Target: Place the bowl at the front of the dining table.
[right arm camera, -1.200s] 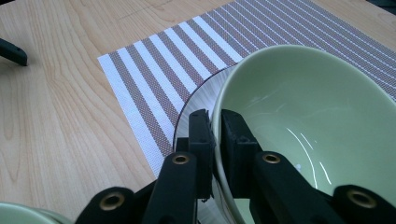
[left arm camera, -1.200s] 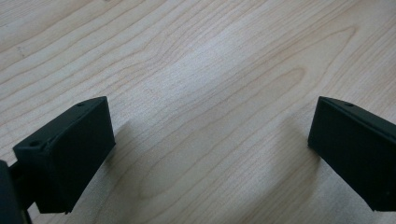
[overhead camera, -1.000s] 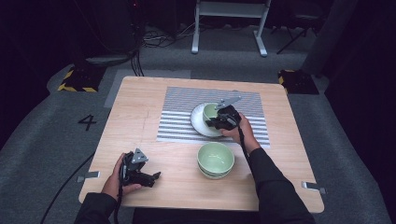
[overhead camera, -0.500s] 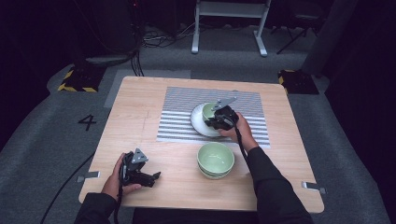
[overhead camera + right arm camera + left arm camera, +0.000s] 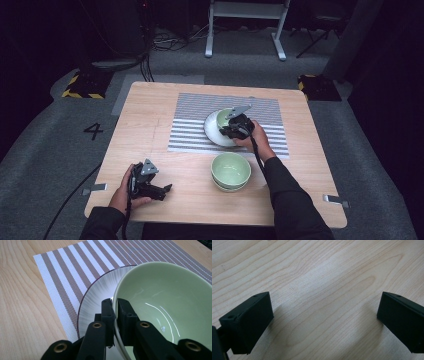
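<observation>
Change: a second ago the right gripper [image 5: 114,312] held the green bowl [image 5: 162,302] farther right on the white plate [image 5: 215,131]; now it sits more toward the plate's middle; I think the bowl is being set down there
Right jaws: pinched narrow on the bowl's thin rim, one inside, one outside
Left gripper [image 5: 324,322]: jaws wide, holding nothing, low over the bare wooden table [image 5: 150,112]; it has not moved
Other bowls [image 5: 230,171]: green, stacked near the table's front edge
Feel: bowl smooth, shiny, round; plate has fine lines; striped mat [image 5: 67,277] looks woven
</observation>
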Motion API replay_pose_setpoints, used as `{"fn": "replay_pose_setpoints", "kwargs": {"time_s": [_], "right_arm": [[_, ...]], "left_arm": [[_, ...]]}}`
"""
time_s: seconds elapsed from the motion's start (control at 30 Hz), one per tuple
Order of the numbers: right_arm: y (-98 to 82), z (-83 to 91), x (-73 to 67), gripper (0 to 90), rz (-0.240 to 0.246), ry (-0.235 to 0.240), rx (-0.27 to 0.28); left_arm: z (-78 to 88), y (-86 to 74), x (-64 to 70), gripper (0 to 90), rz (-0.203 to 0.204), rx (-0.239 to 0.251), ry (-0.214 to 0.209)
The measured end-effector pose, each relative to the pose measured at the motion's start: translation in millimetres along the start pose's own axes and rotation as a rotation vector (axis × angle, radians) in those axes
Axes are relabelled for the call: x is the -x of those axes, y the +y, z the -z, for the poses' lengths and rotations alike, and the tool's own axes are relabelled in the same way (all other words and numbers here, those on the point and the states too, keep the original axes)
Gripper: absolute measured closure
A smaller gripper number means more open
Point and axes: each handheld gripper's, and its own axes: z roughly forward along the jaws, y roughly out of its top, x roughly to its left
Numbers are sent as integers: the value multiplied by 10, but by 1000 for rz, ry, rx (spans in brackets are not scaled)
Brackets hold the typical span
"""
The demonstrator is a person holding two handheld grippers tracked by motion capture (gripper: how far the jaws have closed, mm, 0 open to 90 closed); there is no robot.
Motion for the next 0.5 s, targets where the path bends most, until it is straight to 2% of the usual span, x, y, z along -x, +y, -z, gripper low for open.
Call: {"fn": "replay_pose_setpoints", "kwargs": {"time_s": [0.23,0.5], "right_arm": [[4,-34,-17,837,0,-3,-3],[-15,-78,-8,827,-17,16,-10]], "left_arm": [[0,0,0,4,0,0,0],[1,1,-1,4,-1,-2,-1]]}}
